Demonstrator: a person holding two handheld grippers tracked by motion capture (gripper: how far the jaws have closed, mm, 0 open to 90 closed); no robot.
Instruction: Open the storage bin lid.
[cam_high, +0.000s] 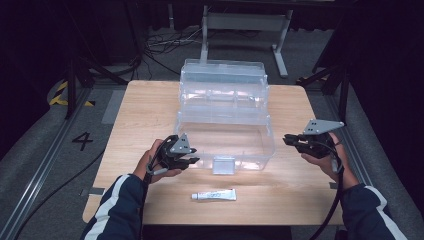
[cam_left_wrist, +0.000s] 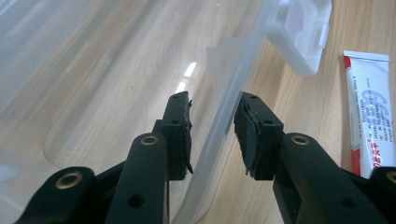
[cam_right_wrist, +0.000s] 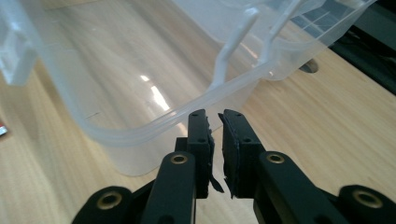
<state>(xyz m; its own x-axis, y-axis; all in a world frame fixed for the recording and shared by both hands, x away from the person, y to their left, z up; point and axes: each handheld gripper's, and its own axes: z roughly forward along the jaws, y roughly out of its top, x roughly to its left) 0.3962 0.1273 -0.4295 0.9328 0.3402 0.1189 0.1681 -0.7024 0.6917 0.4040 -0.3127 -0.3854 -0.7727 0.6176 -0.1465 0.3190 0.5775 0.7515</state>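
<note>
Fingers of the left gripper straddle the clear box's front wall at lower centre, slightly parted, not pressing. Right gripper fingers sit nearly together, empty, beside its rounded corner. Better to clamp squarely: thin glossy plastic flexes. Toothpaste tube lies on the wooden desk below.

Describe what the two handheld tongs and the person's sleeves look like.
Both tongs, left and right, are black with flat padded jaws and brass-coloured rivets. Each carries a grey three-cornered plate on top and trails a black cable. The sleeves are dark navy with white stripes.
</note>
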